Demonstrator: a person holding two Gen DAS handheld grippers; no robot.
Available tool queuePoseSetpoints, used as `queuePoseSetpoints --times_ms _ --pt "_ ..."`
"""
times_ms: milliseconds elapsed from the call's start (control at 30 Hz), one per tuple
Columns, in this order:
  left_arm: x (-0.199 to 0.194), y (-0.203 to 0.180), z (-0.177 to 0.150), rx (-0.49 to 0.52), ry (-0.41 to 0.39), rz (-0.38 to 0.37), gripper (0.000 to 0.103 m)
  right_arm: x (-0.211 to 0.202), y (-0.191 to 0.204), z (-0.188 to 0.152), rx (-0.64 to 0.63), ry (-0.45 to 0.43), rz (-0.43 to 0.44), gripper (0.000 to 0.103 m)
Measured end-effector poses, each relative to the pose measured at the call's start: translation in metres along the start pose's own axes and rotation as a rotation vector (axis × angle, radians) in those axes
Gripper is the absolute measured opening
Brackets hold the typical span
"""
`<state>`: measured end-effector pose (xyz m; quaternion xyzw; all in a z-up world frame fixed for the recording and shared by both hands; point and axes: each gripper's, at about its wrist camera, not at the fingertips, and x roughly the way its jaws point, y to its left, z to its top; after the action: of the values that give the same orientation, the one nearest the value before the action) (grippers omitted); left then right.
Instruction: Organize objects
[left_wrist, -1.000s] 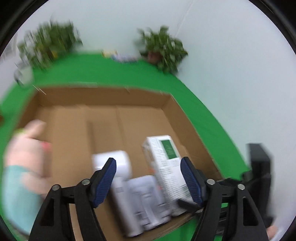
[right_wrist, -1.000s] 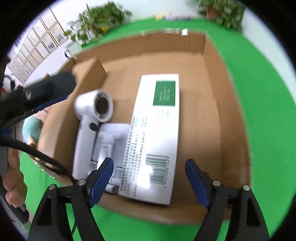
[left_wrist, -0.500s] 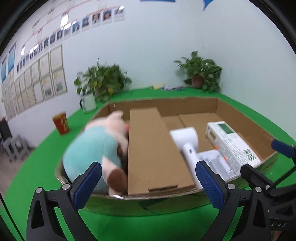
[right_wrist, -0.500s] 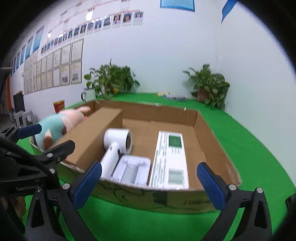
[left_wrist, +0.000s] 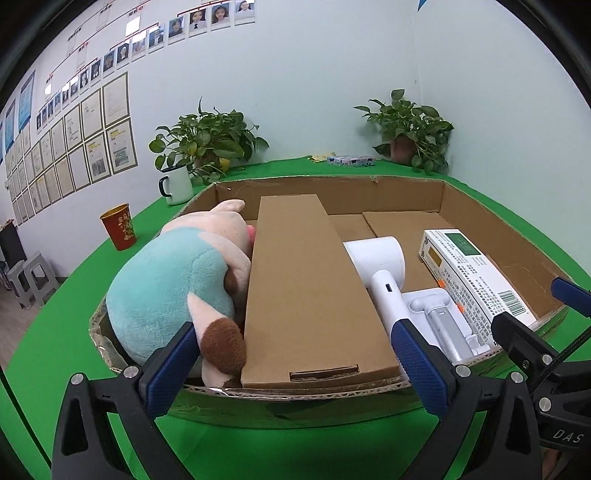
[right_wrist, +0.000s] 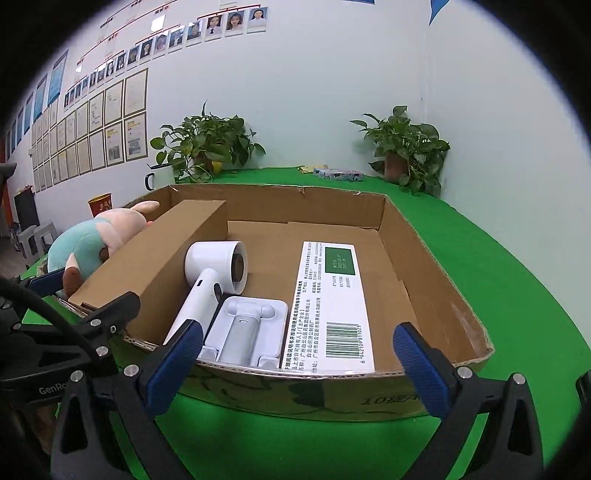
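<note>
Both tongs spread wide and empty, left gripper (left_wrist: 295, 363) and right gripper (right_wrist: 297, 360) just short of the cardboard box (right_wrist: 436, 295); inside, side by side: plush toy (left_wrist: 173, 288), brown carton (left_wrist: 306, 291), hair dryer (right_wrist: 210, 280), white stand (right_wrist: 247, 328), medicine box (right_wrist: 332, 302)

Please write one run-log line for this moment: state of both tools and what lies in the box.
left tool: open, empty | right tool: open, empty | brown cardboard tray: plush pig toy, long cardboard box, white hair dryer, white printed carton
</note>
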<state>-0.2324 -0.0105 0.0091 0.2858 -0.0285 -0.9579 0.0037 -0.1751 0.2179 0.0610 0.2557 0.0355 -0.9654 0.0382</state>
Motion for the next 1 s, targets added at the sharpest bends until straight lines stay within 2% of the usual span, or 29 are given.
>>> queuePoseSetpoints --times_ms 1000 --pt "-0.0002 -0.0042 -0.0009 -0.001 0.0 -0.001 0.103 -0.0024 0.0008 -0.0008 -0.002 0.002 -0.002 0.102"
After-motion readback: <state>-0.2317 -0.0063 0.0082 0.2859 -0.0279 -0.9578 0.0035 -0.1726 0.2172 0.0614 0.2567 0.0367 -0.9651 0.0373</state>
